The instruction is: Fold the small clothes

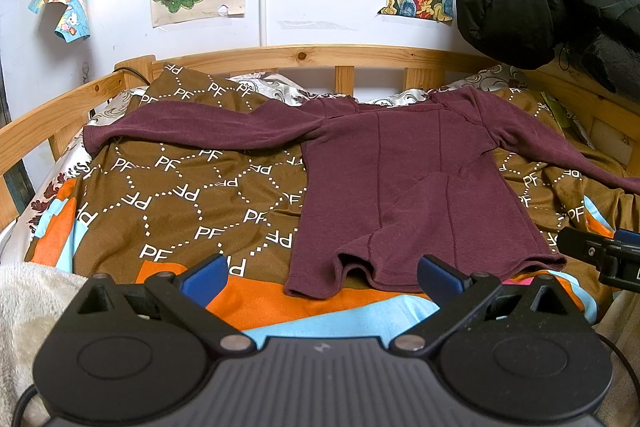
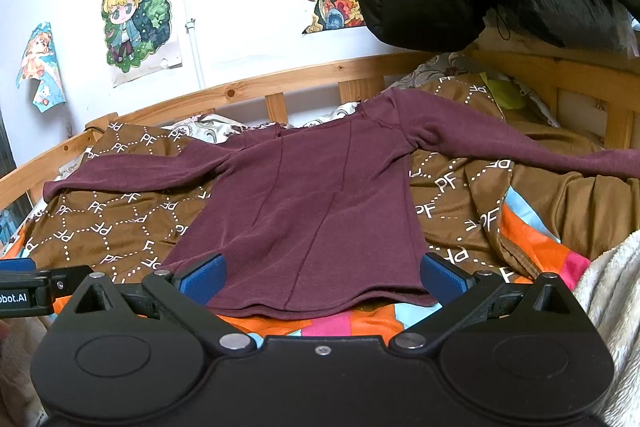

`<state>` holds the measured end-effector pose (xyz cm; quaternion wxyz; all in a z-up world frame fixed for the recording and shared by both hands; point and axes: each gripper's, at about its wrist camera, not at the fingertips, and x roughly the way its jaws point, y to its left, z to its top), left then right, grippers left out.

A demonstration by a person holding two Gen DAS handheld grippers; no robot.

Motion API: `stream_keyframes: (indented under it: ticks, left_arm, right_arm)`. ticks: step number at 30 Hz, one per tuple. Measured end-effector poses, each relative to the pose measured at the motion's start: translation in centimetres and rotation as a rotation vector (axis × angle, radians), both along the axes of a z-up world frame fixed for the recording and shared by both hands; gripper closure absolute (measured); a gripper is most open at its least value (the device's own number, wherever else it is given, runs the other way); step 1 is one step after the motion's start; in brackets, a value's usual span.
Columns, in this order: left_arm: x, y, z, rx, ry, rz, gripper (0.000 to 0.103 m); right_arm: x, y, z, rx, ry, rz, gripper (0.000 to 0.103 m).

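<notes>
A brown patterned blanket [image 1: 168,187] covers the bed, and on it a maroon long-sleeved top [image 1: 400,187] lies spread flat, sleeves stretched out to both sides and hem toward the cameras. The left gripper [image 1: 320,277] hovers level just before the hem's left corner, jaws wide apart and empty. The right gripper [image 2: 322,277] sits low at the hem, its spread jaws bracketing the hem's width without pinching it.

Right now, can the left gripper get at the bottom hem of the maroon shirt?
Probably yes. The left gripper is open, the hem lies flat on the blanket just ahead, and nothing sits between them.
</notes>
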<state>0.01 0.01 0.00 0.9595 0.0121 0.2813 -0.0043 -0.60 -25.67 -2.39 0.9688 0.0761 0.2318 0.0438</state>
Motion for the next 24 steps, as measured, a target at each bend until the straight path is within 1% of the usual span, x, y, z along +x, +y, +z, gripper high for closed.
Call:
stream_keyframes:
  ticks: [19, 24]
  left_arm:
    - [0.0, 0.0, 0.0, -0.001, 0.001, 0.0, 0.001]
    - [0.38, 0.61, 0.32, -0.001, 0.002, 0.0, 0.001]
  right_arm:
    - [-0.02, 0.01, 0.1, 0.006, 0.004, 0.0, 0.0]
    - [0.14, -0.17, -0.1, 0.013, 0.01, -0.007, 0.0]
